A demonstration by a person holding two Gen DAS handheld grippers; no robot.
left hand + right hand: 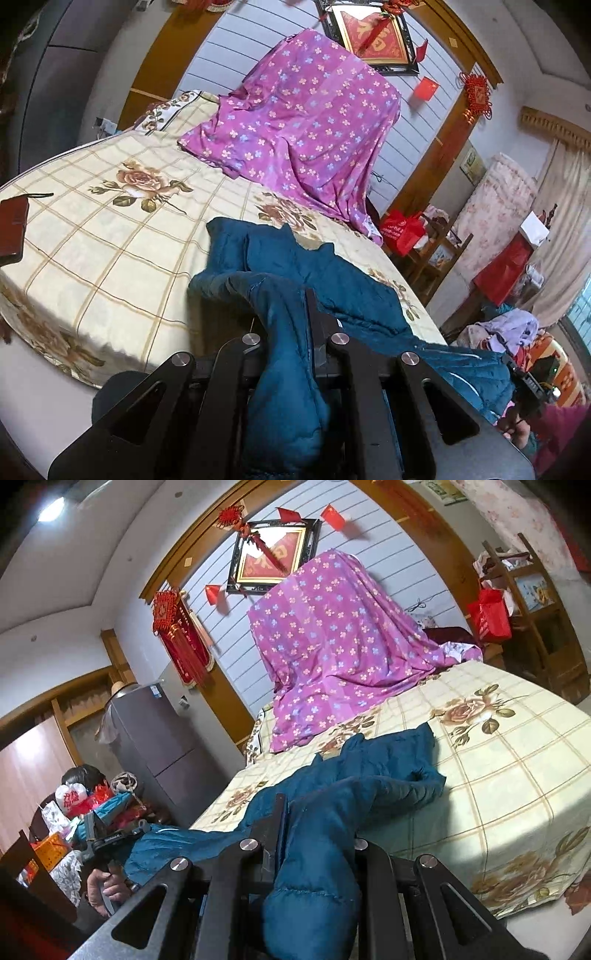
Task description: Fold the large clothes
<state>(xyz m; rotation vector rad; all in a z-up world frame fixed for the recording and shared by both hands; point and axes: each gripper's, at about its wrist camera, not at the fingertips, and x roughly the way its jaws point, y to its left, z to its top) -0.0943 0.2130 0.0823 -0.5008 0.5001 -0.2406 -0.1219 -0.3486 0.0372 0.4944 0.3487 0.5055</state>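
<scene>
Across the bed (pixel 110 251), a teal quilted jacket (pixel 332 273) is draped, its near edge pinched by both closed jaws; soft, bulky and slippery, it is best gripped at seams.

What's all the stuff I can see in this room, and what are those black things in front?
jacket: one, teal, padded, partly on the bed's near edge, both ends lifted
bed sheet: one, cream, gold grid and roses, covering the bed
purple cloth: one, small flowers, draped over something tall at the bed's far end
framed picture: one, red and gold, black frame, on the wall behind
red knot ornament: one, hanging beside the frame
red bag: one, on a wooden shelf beside the bed
left gripper: black, jaws shut on the jacket
right gripper: black, jaws shut on the jacket
hand: one, holding the other gripper's handle
</scene>
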